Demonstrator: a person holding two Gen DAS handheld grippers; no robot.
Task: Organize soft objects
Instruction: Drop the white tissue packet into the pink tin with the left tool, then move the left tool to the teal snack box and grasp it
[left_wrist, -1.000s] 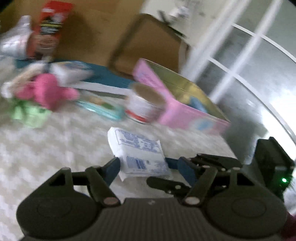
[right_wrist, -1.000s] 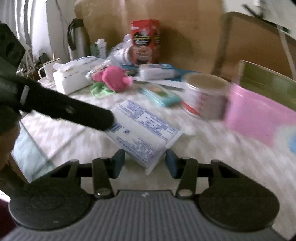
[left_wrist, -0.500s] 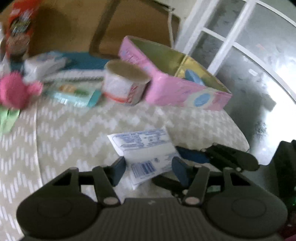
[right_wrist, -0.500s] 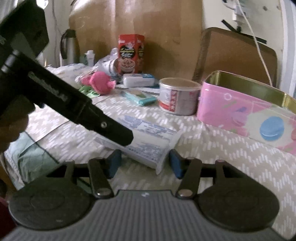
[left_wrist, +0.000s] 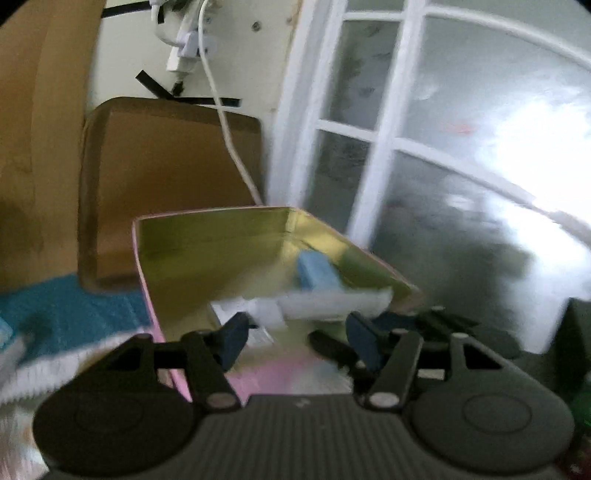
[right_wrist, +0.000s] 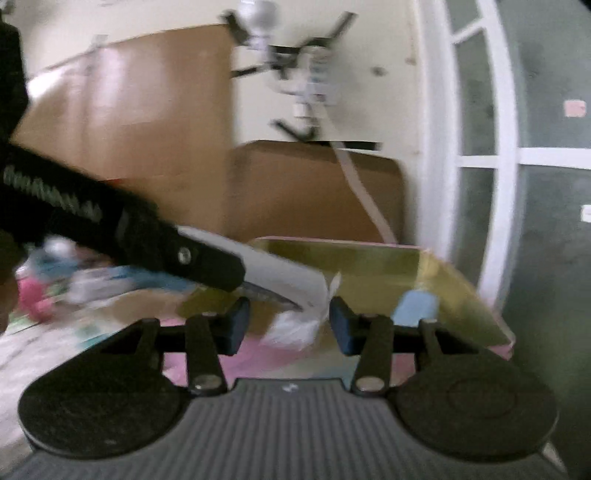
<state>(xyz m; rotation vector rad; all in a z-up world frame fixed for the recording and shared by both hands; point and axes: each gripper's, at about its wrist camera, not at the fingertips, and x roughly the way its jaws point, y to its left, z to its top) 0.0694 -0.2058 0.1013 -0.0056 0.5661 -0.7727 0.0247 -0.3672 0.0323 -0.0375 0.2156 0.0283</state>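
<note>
Both views were smeared by motion blur. A white packet (left_wrist: 332, 304) hung over the open pink tin (left_wrist: 207, 240), its print unreadable and its lower end a pale smudge. Both grippers' fingers stood spread with the packet between them; whether either pressed on it could not be told. The left gripper (left_wrist: 295, 338) crossed the right gripper's (right_wrist: 286, 321) view, hiding the table behind. A blue object (right_wrist: 415, 306) lay inside the tin.

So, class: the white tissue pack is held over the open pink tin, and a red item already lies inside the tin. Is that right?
One detail is wrong. The item already inside the pink tin is light blue, not red, as the right wrist view shows. The rest stands: the white tissue pack is over the open tin.
</note>
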